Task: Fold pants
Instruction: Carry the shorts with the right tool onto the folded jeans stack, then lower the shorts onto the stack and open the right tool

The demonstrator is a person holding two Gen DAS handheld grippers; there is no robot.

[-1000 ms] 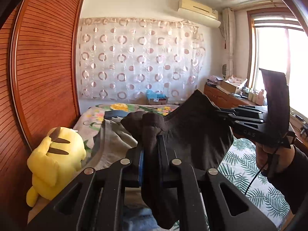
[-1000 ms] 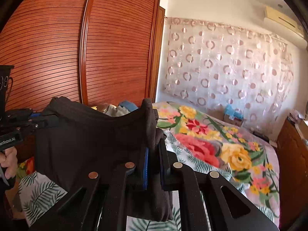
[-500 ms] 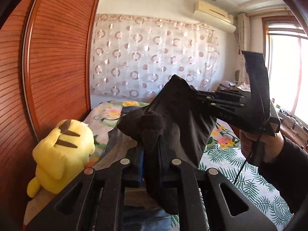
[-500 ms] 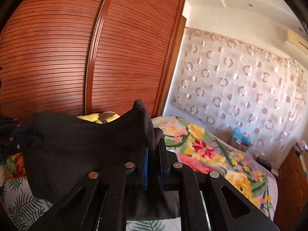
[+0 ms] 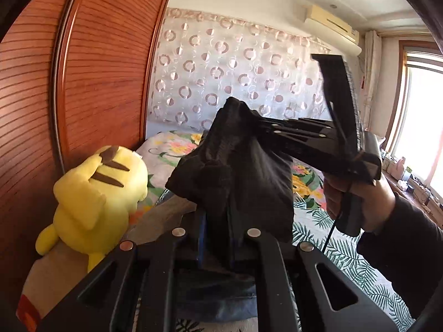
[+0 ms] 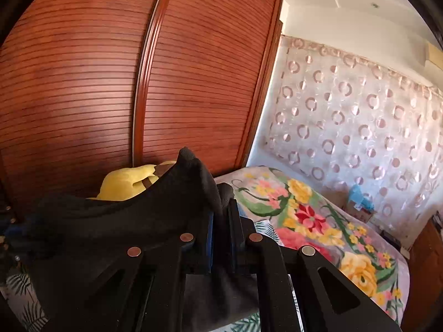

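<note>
Dark pants (image 5: 243,171) hang in the air above the bed, held by both grippers. My left gripper (image 5: 217,229) is shut on one bunched edge of the cloth, which spills over its fingers. In the left wrist view the right gripper (image 5: 250,126) comes in from the right, held by a hand (image 5: 357,199), and pinches the far edge. In the right wrist view my right gripper (image 6: 220,221) is shut on the pants (image 6: 124,229), which stretch away to the left. The rest of the pants hangs below, hidden.
A yellow plush toy (image 5: 97,193) sits at the bed's left side against the slatted wooden wardrobe (image 6: 138,83). The bed has a floral blanket (image 6: 318,221) and a leaf-print sheet (image 5: 346,254). A grey garment (image 5: 163,221) lies below. A circle-patterned curtain (image 5: 235,77) hangs behind.
Both grippers have swung left towards the wardrobe and sunk a little, rolling as they went. They have come closer together, so the pants between them are more bunched. The grips have not changed.
</note>
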